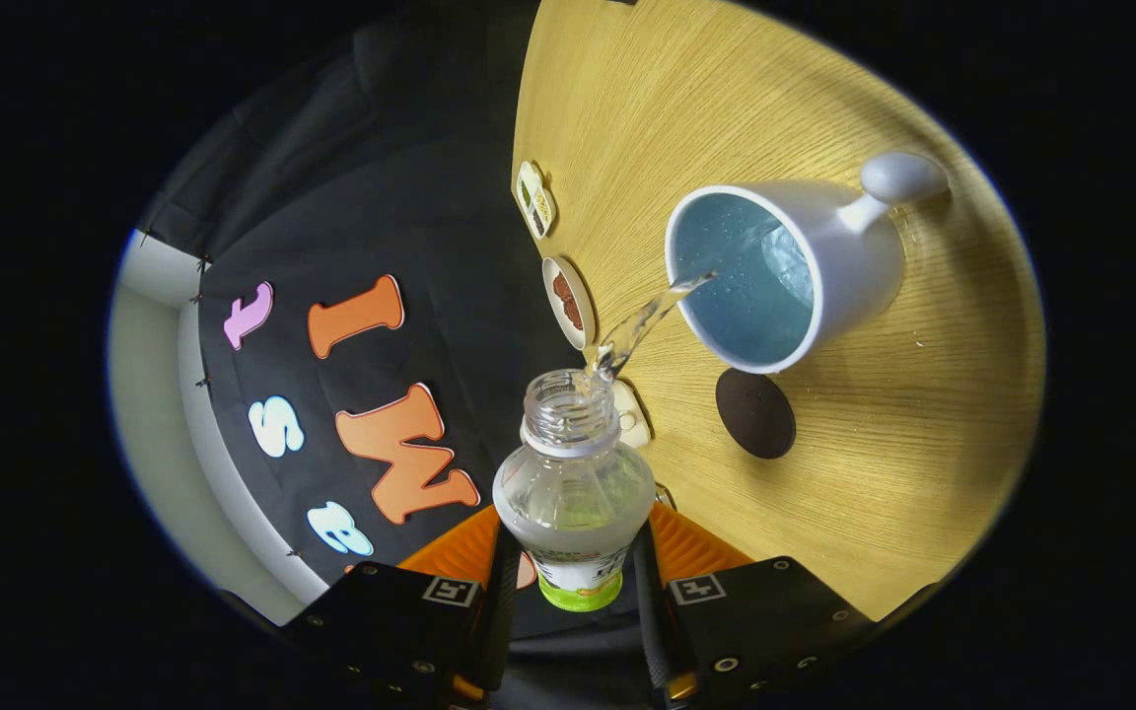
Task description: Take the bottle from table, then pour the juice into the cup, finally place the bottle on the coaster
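While tongs [573, 552] clamp bottle [573, 483], juice enters cup [775, 276].

The claw [575, 564] clamps a clear, glossy plastic bottle [574, 485] over a pale, matt wood-grain tabletop [923, 414] bearing a smooth white cup [793, 268] with a glossy wet blue inside, a dark matt coaster [754, 413], and matt black cloth behind.

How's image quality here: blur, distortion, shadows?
Gripper view: strong fisheye bend on the table edge; the poured stream is motion-smeared; bottle, held between the gripper fingers, and cup are sharp; soft shadow beside the cup; coaster crisp.
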Tool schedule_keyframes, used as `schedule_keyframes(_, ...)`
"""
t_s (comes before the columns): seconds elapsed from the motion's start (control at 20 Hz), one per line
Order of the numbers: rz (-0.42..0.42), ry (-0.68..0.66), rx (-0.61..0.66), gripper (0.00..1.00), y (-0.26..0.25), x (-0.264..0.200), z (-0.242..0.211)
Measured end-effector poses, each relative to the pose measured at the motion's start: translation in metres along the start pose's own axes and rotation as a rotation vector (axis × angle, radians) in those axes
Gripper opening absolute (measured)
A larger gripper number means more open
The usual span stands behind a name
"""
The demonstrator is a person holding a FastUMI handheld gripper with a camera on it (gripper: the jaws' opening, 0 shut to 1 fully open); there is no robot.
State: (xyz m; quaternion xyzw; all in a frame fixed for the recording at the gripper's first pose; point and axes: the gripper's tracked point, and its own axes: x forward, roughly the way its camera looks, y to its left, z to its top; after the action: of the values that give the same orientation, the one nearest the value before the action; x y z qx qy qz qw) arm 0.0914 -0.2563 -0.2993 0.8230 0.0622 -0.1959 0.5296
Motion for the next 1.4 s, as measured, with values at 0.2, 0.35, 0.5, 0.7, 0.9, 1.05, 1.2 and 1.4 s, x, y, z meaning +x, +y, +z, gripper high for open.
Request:
schedule_keyframes(0.2, 0.001, 0.000, 0.016, 0.55, 0.004, 0.002, 0.000)
schedule_keyframes(0.35, 0.003, -0.001, 0.031, 0.55, 0.005, 0.001, 0.001)
schedule_keyframes(0.5, 0.006, 0.003, 0.040, 0.55, 0.006, 0.001, 0.000)
schedule_keyframes(0.7, 0.012, -0.003, 0.060, 0.55, 0.008, 0.002, 0.001)
schedule_keyframes(0.9, 0.025, -0.001, 0.068, 0.55, 0.013, 0.002, 0.000)
schedule_keyframes(1.05, 0.021, -0.004, 0.082, 0.55, 0.014, 0.002, 0.002)
schedule_keyframes(1.2, 0.025, -0.005, 0.099, 0.55, 0.016, 0.004, 0.001)
schedule_keyframes(1.4, 0.033, -0.006, 0.115, 0.55, 0.019, 0.002, 0.002)
